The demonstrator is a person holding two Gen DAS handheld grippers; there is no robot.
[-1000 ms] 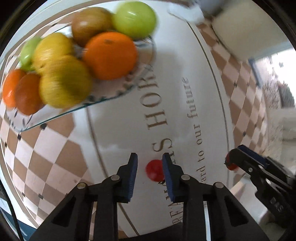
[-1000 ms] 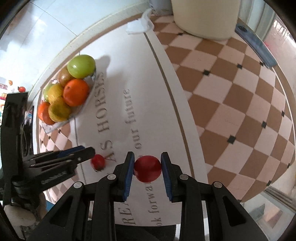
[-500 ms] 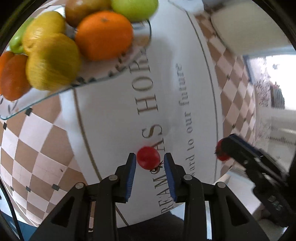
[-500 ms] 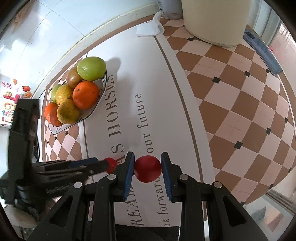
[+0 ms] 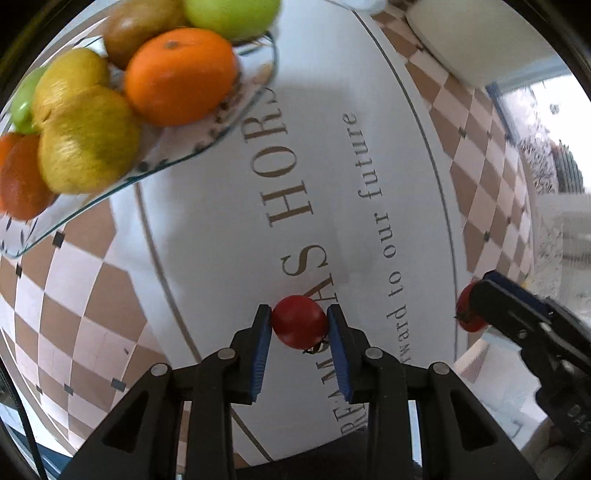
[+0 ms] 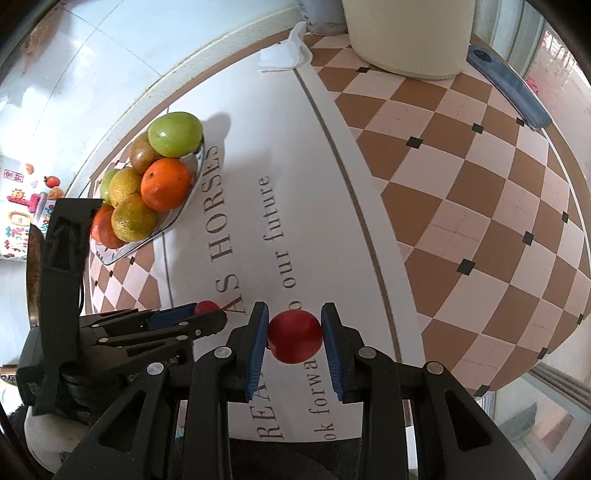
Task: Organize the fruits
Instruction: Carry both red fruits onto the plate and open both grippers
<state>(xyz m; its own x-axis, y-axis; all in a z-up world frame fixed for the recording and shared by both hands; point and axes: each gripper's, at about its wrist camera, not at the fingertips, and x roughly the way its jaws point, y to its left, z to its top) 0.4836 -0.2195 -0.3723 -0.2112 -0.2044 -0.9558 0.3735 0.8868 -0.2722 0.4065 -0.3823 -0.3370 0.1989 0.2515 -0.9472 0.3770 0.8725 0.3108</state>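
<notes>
The left gripper [image 6: 207, 319] hides most of its small tomato [image 6: 206, 306], seemingly.

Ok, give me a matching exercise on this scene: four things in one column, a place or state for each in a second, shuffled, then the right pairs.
Things:
1. left gripper
2. orange
3. green fruit
4. folded white cloth

Places or states:
A. on the glass plate, nearest the lettering
B. shut on a small red tomato
C. by the cream container
D. plate's far end

Pairs: 1-B, 2-A, 3-D, 4-C
</notes>
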